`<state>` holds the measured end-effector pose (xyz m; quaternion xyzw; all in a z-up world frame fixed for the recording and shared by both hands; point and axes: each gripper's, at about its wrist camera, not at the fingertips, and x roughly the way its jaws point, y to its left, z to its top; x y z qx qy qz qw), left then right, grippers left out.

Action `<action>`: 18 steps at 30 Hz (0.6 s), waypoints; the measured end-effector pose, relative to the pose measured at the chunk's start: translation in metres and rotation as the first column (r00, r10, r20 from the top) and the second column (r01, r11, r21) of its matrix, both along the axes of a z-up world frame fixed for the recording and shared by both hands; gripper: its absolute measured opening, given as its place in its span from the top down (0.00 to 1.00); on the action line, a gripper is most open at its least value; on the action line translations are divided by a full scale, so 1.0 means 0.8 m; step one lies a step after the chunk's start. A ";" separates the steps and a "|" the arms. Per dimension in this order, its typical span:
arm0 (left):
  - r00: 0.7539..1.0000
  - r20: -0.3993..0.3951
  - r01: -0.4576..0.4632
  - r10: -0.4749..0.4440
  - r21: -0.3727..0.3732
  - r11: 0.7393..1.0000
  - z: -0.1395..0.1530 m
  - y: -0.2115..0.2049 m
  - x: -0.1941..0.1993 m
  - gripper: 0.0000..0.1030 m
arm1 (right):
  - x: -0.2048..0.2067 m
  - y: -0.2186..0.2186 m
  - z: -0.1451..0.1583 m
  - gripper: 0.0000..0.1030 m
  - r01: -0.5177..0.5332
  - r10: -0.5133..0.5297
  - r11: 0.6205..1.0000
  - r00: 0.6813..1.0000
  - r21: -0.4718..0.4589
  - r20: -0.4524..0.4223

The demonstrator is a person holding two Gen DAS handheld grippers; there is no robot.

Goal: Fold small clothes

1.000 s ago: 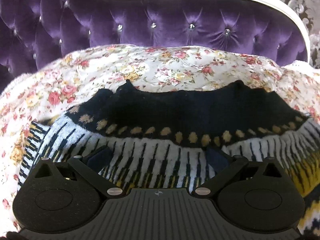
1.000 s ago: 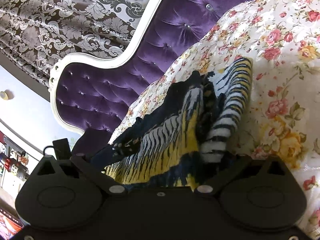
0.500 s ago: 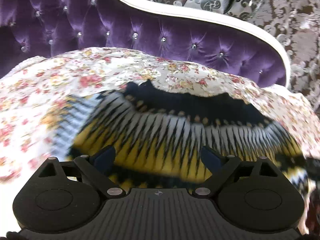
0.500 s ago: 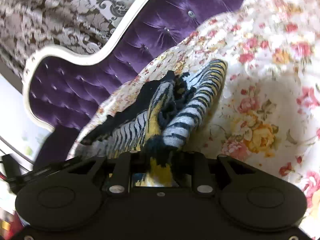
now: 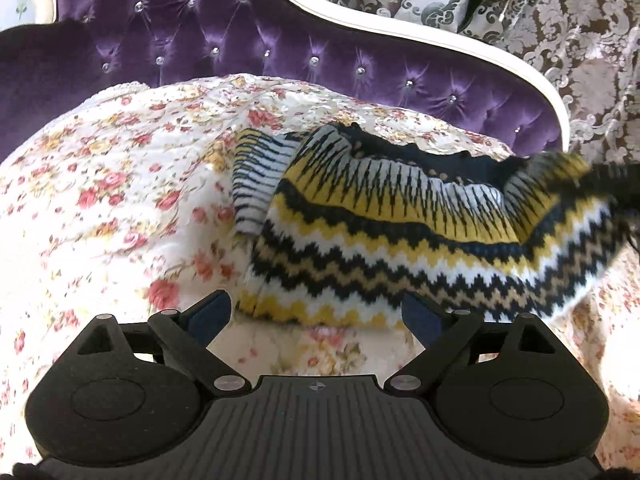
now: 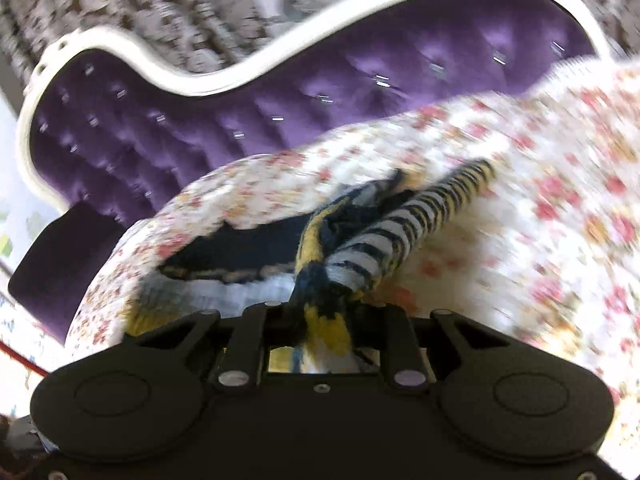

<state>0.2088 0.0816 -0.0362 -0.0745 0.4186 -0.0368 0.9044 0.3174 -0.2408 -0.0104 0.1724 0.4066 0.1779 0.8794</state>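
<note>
Pulling on only one bunched corner is the main risk here: the right gripper (image 6: pixel 324 316) has its fingers pressed together on a thick twist of the sweater (image 5: pixel 400 240), and I judge that the knit can slide out of this hold, or stretch, if the pull is quick. The right wrist view is strongly blurred, so the movement seems fast. The left gripper (image 5: pixel 316 316) has its fingers wide apart and holds nothing; it hangs just near of the sweater's near edge. Because nothing pins that side, the whole sweater may drag over the flowered bedspread (image 5: pixel 100 200) instead of folding, and the fold line can come out crooked.

The sweater is a thick knit with zigzag bands in yellow, black, white and beige, and a dark part at its far edge. It lies in the middle of the bedspread, in front of the purple headboard (image 5: pixel 240 48). One striped sleeve (image 5: pixel 256 184) sticks out on the left, and the right end is lifted and blurred.
</note>
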 end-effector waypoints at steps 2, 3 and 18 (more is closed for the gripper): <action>1.000 0.000 0.003 -0.003 -0.019 1.000 -0.001 0.005 -0.006 0.10 | 0.004 0.032 0.011 0.73 -0.039 0.039 0.999 0.999 -0.017 0.014; 1.000 0.002 0.003 -0.003 -0.027 1.000 -0.001 0.008 -0.010 0.10 | 0.006 0.048 0.014 0.73 -0.057 0.058 0.998 0.998 -0.025 0.017; 1.000 -0.014 0.004 -0.005 -0.081 0.997 -0.007 0.038 -0.037 0.10 | 0.014 0.266 -0.022 0.72 -0.272 0.270 0.936 0.962 -0.224 -0.039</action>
